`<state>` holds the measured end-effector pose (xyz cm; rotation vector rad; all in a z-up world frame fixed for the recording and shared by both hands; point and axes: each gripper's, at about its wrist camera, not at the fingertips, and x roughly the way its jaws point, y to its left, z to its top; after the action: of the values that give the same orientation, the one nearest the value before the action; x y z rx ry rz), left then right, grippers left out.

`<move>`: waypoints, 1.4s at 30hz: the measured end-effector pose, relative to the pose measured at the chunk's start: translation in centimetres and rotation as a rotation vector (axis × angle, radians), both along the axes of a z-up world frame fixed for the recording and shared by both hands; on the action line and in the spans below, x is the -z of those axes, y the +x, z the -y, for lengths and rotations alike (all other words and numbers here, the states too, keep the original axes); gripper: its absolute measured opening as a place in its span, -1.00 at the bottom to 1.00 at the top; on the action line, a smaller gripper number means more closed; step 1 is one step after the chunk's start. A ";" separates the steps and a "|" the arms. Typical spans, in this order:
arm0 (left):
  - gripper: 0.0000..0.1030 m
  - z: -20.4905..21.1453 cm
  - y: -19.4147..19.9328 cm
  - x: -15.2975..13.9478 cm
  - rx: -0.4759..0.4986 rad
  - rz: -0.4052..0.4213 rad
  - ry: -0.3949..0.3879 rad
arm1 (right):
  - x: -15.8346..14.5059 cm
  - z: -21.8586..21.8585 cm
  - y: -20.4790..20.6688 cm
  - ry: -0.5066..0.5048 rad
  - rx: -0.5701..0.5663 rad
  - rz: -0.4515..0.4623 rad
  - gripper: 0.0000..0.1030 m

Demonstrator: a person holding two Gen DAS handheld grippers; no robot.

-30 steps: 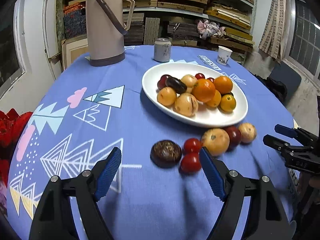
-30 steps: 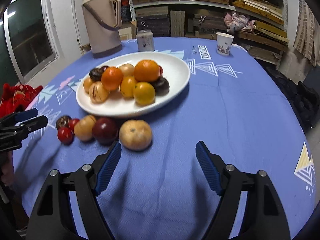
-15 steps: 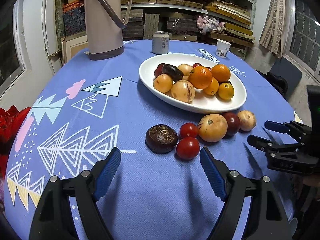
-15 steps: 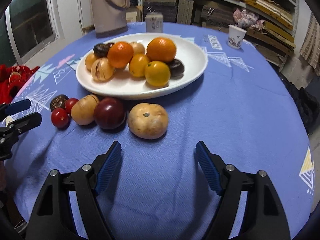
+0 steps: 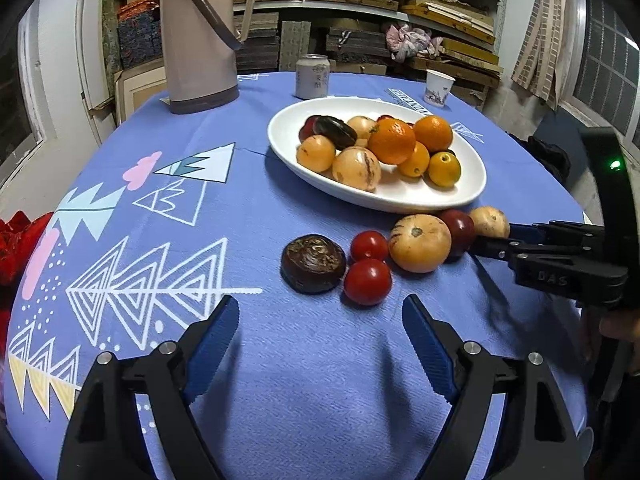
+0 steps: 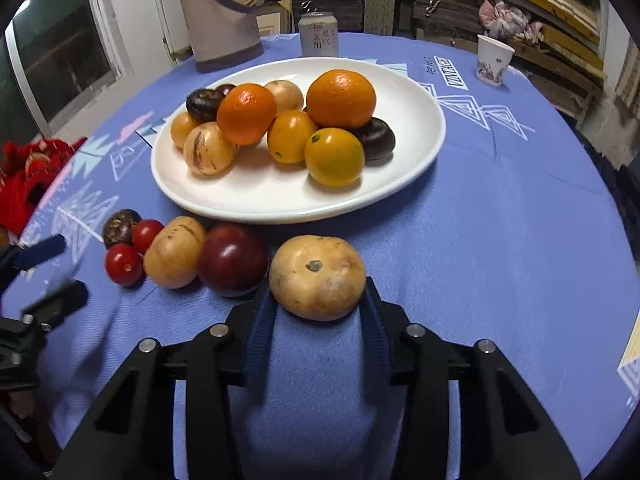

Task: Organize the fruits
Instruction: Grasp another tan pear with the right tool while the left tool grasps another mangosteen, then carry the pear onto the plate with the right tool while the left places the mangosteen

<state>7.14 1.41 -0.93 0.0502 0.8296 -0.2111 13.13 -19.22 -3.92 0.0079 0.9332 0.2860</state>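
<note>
Fruits are lying six loose on the surface (image 6: 500, 240); the white plate (image 6: 400, 80) is holding about ten. The right hand-held gripper (image 6: 318, 312) is closing on a tan fruit (image 6: 316, 276). The left hand-held gripper (image 5: 320, 336) is hanging spread, empty.

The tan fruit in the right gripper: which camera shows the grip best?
Right wrist view: the tan fruit fills the centre, both pads of the closing right gripper against its sides. The left wrist view shows it small, partly hidden.

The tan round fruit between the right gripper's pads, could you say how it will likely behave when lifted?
The tan round fruit looks smooth and rounded, so it may slip or roll from the closing right gripper. Its blemished skin suggests it could bruise. Released on the flat tablecloth, it would probably roll.
</note>
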 end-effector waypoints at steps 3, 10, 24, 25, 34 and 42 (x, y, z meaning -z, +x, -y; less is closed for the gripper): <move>0.64 0.2 0.2 0.3 0.008 -0.007 -0.001 | -0.2 1.2 -1.4 0.059 0.013 0.010 -0.17; 0.63 -0.7 1.2 0.4 0.006 -0.017 -0.029 | 0.4 2.7 -4.1 0.157 0.006 0.016 -0.17; 0.15 -1.7 3.4 2.0 0.032 -0.079 0.023 | 0.6 2.8 -4.3 0.186 -0.004 0.024 -0.16; 0.14 -1.6 3.7 2.0 0.036 -0.083 0.030 | 0.6 2.8 -4.3 0.185 -0.005 0.024 -0.16; 0.09 -0.6 5.3 2.1 0.083 -0.104 0.015 | 0.7 3.2 -4.2 0.223 -0.009 0.018 -0.16; -0.19 -0.5 5.3 2.0 0.070 -0.101 0.021 | 0.8 3.3 -4.2 0.240 -0.009 0.017 -0.15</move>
<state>12.44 1.95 -2.94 0.0888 0.9316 -0.2723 8.97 -22.49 -4.69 0.2221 0.8778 0.4042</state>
